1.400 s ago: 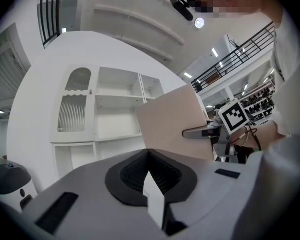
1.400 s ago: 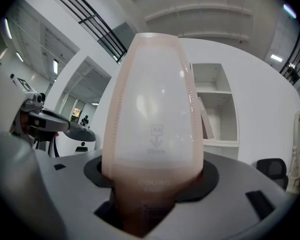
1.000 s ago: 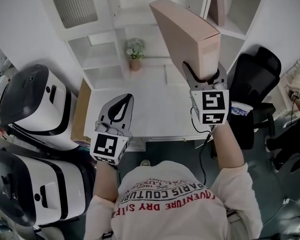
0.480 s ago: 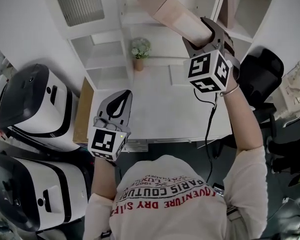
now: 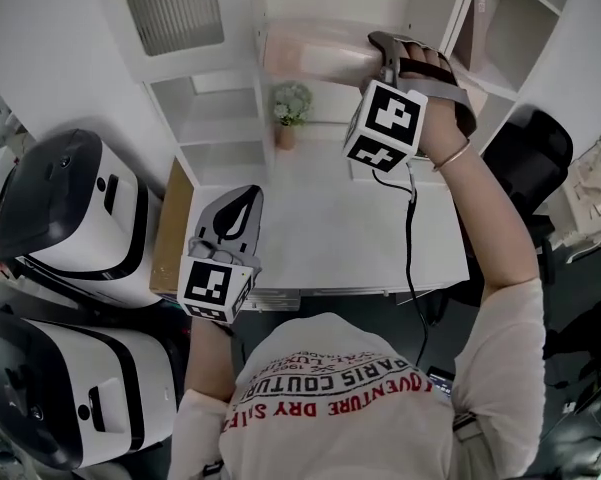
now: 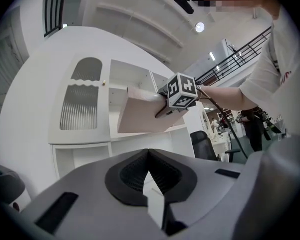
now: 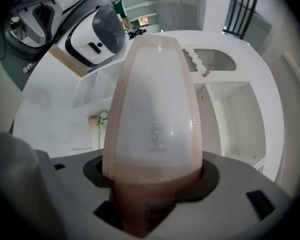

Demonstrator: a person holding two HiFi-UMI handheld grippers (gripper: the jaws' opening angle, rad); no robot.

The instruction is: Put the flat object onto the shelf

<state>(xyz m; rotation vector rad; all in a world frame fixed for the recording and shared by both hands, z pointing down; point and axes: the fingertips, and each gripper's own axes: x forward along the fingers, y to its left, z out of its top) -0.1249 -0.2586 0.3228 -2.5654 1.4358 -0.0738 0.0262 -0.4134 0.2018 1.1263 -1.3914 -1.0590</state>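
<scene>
The flat object is a pale pink flat box [image 5: 310, 56]. It lies roughly level, high up in front of the white shelf unit [image 5: 220, 78], with its far end pointing left. My right gripper [image 5: 378, 52] is shut on the box's near end. In the right gripper view the box [image 7: 157, 109] fills the space between the jaws of the right gripper [image 7: 154, 186]. My left gripper [image 5: 242, 204] hovers low over the white desk [image 5: 320, 238], shut and empty. The left gripper view shows the left gripper [image 6: 149, 173] with its jaws meeting, and the box [image 6: 140, 116] far off.
A small potted plant [image 5: 288, 108] stands at the back of the desk below the box. Two white-and-black machines [image 5: 70, 208] sit at the left. A black office chair [image 5: 525, 138] is at the right. A book [image 5: 482, 8] stands in the right-hand shelf.
My right gripper has risen and swung the box from upright over the desk to lying level at the shelf, pointing left. The left gripper has stayed put.
</scene>
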